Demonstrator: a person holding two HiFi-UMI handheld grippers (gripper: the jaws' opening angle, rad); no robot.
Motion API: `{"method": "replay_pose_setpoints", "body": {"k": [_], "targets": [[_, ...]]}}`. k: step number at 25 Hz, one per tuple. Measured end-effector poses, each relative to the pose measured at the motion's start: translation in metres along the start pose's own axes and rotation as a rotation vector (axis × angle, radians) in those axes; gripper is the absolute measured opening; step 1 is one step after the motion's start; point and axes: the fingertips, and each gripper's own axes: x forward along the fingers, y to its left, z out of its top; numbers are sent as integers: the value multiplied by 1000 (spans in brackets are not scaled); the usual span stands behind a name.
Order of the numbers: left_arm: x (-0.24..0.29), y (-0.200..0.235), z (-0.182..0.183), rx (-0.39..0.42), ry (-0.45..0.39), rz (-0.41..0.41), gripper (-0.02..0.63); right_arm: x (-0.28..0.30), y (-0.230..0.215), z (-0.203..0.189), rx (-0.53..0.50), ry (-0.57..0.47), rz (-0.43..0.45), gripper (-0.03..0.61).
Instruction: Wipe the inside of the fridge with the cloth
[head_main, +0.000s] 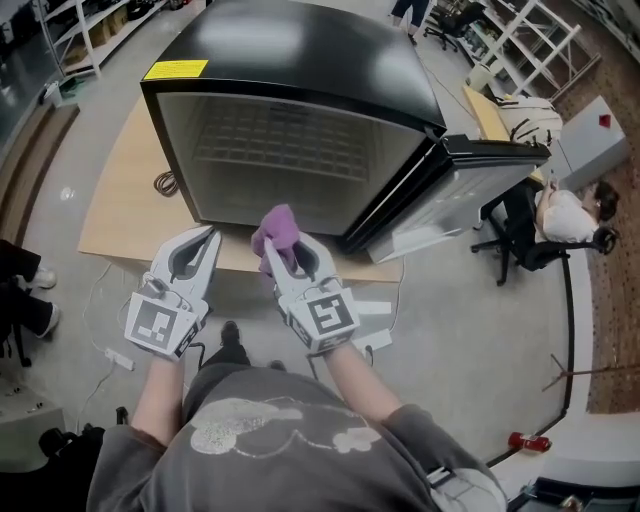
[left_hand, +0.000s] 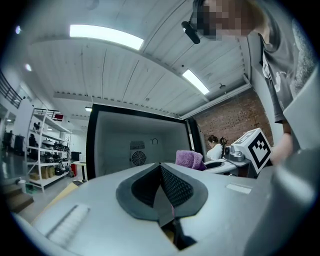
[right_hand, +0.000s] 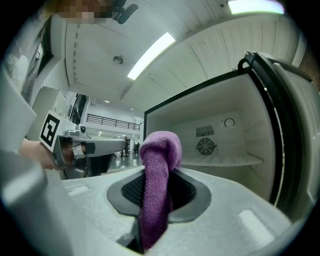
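A black mini fridge (head_main: 300, 60) stands on a low wooden table with its door (head_main: 480, 180) swung open to the right. Its white inside (head_main: 285, 150) holds a wire shelf and a rear fan (right_hand: 205, 146). My right gripper (head_main: 272, 252) is shut on a folded purple cloth (head_main: 278, 228), which sticks up between the jaws (right_hand: 159, 167) just in front of the opening. My left gripper (head_main: 207, 240) hovers beside it on the left, shut with nothing in it (left_hand: 161, 169). The cloth (left_hand: 189, 159) also shows in the left gripper view.
The wooden table (head_main: 120, 200) juts out to the left of the fridge. A person sits at a desk (head_main: 575, 210) to the right, by an office chair (head_main: 515, 240). A red can (head_main: 528, 441) and a power strip (head_main: 118, 357) lie on the floor. Shelving (head_main: 80, 30) stands far left.
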Motion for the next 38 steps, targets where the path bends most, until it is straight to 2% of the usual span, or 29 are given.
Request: {"method": "replay_pose_setpoints", "body": {"k": [9,18,22,28,33,38], "targets": [[19,81,11,18,-27,-8,18,91,5,36,-61,-40,-19,75],[27,123,13,17,-54,-71,18,154,-3,72,-90,-97,-93,75],[30,138,14,22,-42,-94,18,181,-7,76,-88,-45,-115,75],[34,147,12,13,-54,-123,18,218,-9,72,-109,32,-77,75],[35,149,10,-7,-38,-115,18,219,-4,72,-106,4,-28,75],[32,147,6,-6,-30,-96,18,206,14,73,-97,-27,64,75]]}}
